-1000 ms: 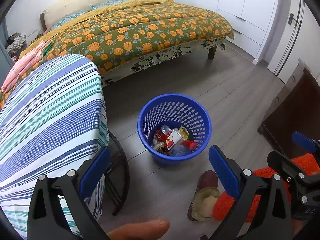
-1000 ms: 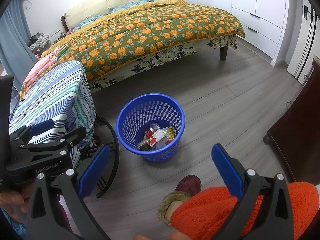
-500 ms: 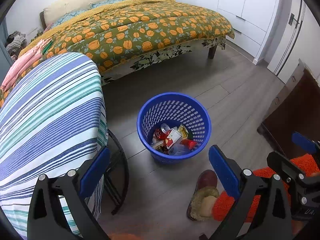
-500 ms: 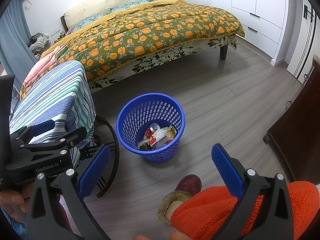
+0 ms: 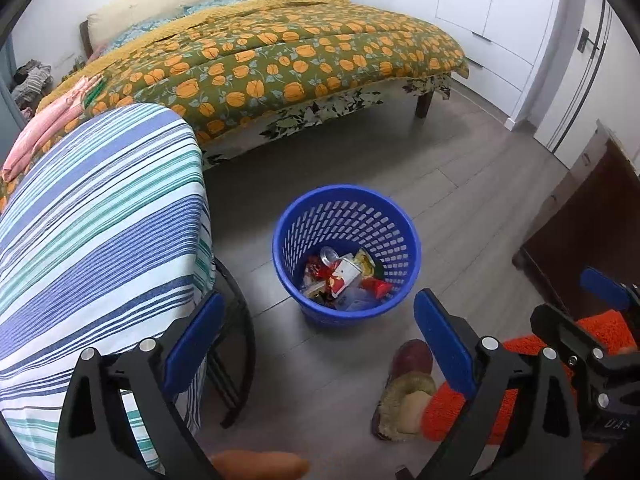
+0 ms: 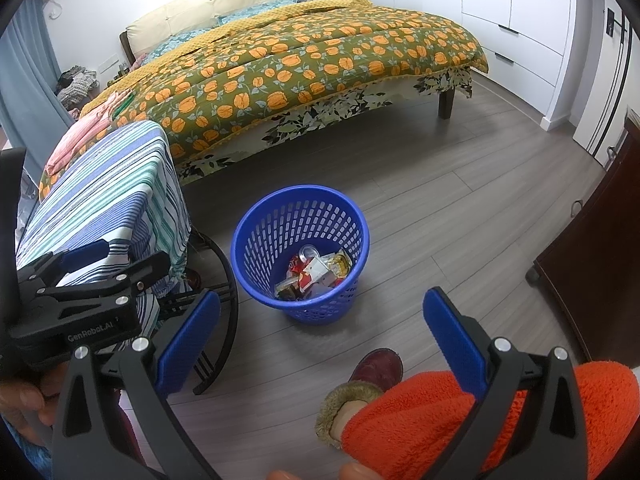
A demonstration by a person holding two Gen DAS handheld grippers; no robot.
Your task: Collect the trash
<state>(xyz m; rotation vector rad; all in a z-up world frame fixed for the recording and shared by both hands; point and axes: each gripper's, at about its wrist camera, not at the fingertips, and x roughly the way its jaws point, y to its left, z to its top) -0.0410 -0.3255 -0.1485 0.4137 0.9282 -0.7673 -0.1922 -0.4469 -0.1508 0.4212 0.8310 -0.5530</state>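
A blue perforated plastic wastebasket [image 5: 346,249] stands on a grey wood-plank floor [image 6: 460,216], and inside it lies a small heap of trash [image 5: 343,276]: a red and white carton, crinkled snack wrappers, what looks like a can with its round lid showing. No loose litter shows anywhere else on the floor in either view, so the collecting seems largely done; whether more waits outside the frames cannot be told

The left gripper [image 5: 316,340] hangs with its blue-padded jaws spread wide and nothing between them. The right gripper [image 6: 320,334] is likewise splayed and empty. Both point down toward the basket from just in front of it

Beside the basket, to the left, a tabletop draped in a blue, green and white striped cloth [image 5: 96,216] sits on a black metal frame. Behind it a large bed [image 6: 304,64] carries an olive quilt printed with orange flowers, a cream headboard, and folded pink fabric at one corner. White wardrobe doors [image 6: 520,12] line the far wall, and a dark wooden cabinet [image 5: 588,240] stands at the right. At the bottom, the person's orange fleece trouser leg [image 6: 472,420] and a maroon fur-lined slipper [image 6: 380,368] show
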